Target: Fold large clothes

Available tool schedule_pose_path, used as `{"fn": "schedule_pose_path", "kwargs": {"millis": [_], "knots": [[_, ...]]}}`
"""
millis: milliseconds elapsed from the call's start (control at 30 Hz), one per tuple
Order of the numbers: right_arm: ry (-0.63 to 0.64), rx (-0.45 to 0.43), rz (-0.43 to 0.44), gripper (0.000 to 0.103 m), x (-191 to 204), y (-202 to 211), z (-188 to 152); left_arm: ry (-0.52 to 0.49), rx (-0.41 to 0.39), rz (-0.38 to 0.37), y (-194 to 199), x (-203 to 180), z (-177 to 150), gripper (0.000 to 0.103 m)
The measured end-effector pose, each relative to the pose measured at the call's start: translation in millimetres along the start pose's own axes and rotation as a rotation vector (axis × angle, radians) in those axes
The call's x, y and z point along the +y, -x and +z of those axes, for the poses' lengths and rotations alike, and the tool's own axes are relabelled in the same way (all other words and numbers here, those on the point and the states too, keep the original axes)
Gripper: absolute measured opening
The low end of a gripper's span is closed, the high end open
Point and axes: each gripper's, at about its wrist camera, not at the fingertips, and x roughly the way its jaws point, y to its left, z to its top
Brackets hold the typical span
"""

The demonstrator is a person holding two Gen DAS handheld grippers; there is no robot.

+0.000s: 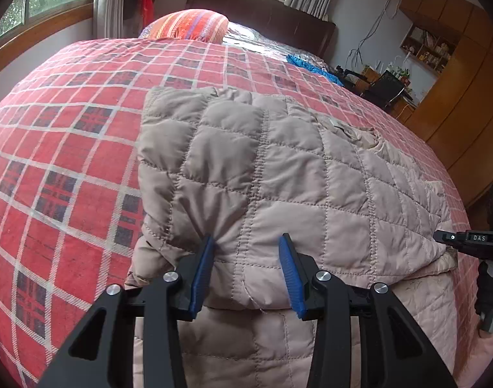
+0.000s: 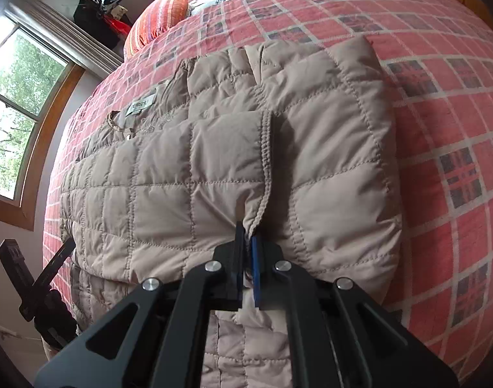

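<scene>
- Bed with red plaid bedspread (image 1: 68, 135) fills most of both views; it serves as the folding surface.
- Quilted beige puffer jacket (image 1: 278, 168) lies flat on the bedspread near the bed's near edge, part-folded: a panel is turned over the body, so the fold looks roughly midway, my guess.
- Striped orange pillow (image 1: 188, 24) sits at the headboard end, well apart from the jacket; a blue cloth (image 1: 311, 64) lies further along the bed, also clear of it.
- Left gripper (image 1: 246, 245) is spread wide, blue pads (image 1: 201, 274) either side of the jacket's near folded edge; one pad touches the fabric, nothing is pinched. It is probably lined up to take that edge.
- Right gripper (image 2: 246, 236) is clamped tight on the ribbed seam edge of the folded-over panel, likely holding that layer in place so it can't slide.
- Neck label (image 2: 142, 103) on the jacket lining carries print too small to read.
- White letters "DAS" show on the right gripper's body in the left wrist view.
</scene>
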Motion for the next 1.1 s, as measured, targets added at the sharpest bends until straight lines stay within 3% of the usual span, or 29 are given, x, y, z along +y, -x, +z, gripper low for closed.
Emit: {"fn": "schedule_pose_path", "kwargs": {"millis": [167, 300, 400, 533, 700, 800, 1000, 1100], "knots": [[0.013, -0.018, -0.025, 0.009, 4, 10, -3, -0.023, 0.008, 0.039, 6, -7, 2, 0.042], [0.057, -0.131, -0.068, 0.009, 16, 52, -10, -0.022, -0.074, 0.04, 35, -17, 3, 0.044], [0.106, -0.129, -0.026, 0.009, 31, 63, -13, -0.047, -0.094, 0.012, 45, -36, 4, 0.047], [0.158, -0.084, -0.048, 0.009, 52, 45, -16, -0.098, -0.06, 0.026, 29, -59, 0, 0.047], [0.142, -0.019, -0.068, 0.009, 46, 11, -15, -0.098, -0.005, 0.057, 0, -58, -7, 0.047], [0.115, 0.001, -0.067, 0.004, 38, -7, -9, -0.105, 0.001, 0.059, -9, -55, -9, 0.047], [0.095, 0.0, -0.044, 0.002, 31, -18, -3, -0.118, -0.001, 0.052, -17, -51, -13, 0.049], [0.096, -0.028, -0.02, 0.008, 31, -4, -8, -0.126, 0.003, 0.073, -11, -55, -14, 0.049]]}}
